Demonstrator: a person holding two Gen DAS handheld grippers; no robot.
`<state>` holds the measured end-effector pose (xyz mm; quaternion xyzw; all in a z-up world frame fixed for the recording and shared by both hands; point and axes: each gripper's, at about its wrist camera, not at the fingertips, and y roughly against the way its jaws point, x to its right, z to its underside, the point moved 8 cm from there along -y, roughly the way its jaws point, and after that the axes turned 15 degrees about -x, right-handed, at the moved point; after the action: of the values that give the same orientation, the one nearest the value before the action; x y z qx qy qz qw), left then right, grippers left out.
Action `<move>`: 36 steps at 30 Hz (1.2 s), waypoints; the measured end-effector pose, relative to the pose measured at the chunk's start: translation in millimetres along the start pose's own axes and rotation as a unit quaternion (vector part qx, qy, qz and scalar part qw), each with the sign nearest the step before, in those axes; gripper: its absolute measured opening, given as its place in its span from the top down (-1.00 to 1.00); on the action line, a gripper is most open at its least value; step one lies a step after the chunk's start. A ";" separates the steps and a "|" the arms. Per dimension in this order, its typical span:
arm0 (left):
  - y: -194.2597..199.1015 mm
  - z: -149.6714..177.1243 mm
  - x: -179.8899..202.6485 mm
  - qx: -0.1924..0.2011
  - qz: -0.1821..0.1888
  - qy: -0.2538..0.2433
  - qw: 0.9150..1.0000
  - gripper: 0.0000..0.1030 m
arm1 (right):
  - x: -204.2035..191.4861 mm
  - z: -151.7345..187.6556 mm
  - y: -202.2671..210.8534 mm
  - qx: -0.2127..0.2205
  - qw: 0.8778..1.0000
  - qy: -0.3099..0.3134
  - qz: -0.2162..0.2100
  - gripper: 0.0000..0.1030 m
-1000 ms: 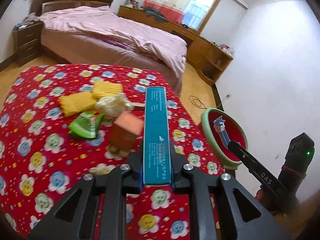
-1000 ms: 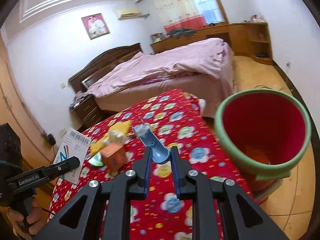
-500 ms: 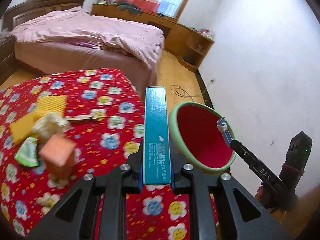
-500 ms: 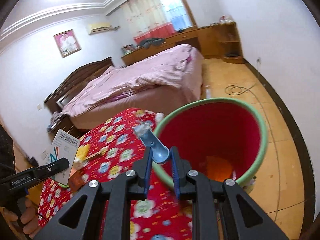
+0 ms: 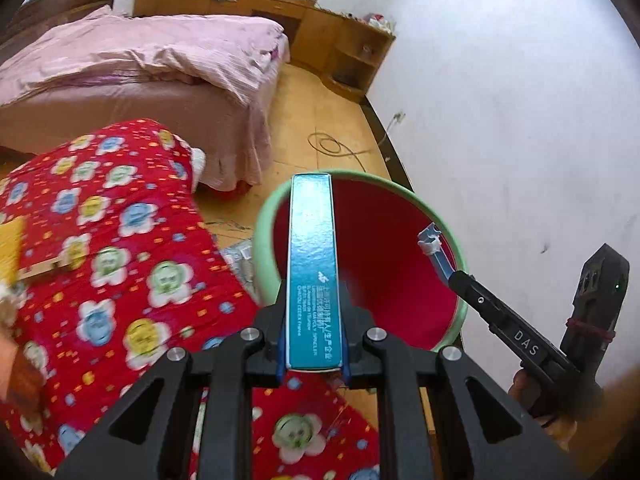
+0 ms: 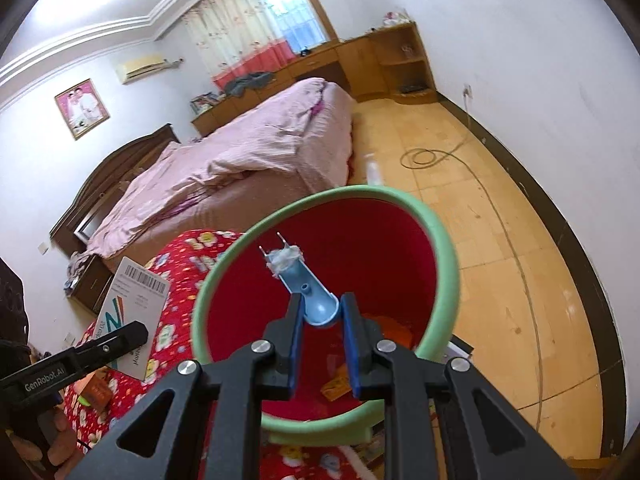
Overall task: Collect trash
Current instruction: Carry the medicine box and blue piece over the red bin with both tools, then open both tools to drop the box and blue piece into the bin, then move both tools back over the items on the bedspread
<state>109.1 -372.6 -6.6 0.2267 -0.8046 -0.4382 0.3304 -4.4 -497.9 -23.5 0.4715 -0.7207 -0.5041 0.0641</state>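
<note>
A pink-covered bed (image 6: 240,168) fills the upper left of the right wrist view, with wooden cabinets (image 6: 384,64) along the far wall near the top. A table under a red flowered cloth (image 5: 112,248) takes up the left and lower part of the left wrist view. Just beside its edge stands a red bin with a green rim (image 6: 444,264), at frame centre in both views; scraps lie on its bottom. The left gripper (image 5: 312,360), at lower centre, is clamped on a long teal box (image 5: 312,264) that points up the frame over the bin's near rim. The right gripper (image 6: 322,336), at lower centre of its own view, is clamped on a small blue plastic piece (image 6: 308,292) with a white tuft at its tip, held over the bin's mouth. A coiled cable (image 6: 424,158) lies on the floor, upper right.
</note>
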 end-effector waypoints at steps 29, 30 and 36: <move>5.2 7.6 0.3 -0.002 -0.033 -0.001 0.999 0.38 | 8.1 0.6 0.3 -0.005 1.000 -0.010 0.011 0.33; 7.9 9.0 -0.6 0.000 -0.033 0.000 0.999 0.38 | 5.7 1.9 2.5 -0.004 1.000 -0.009 0.009 0.28; 26.4 19.3 -13.6 0.012 -0.040 0.018 0.999 0.28 | -7.3 8.7 13.3 0.001 1.000 -0.001 -0.001 -0.01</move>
<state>102.2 -339.5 3.8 0.2703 -0.7939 -0.4375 0.3245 -13.5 -486.0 -14.5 0.4716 -0.7206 -0.5043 0.0624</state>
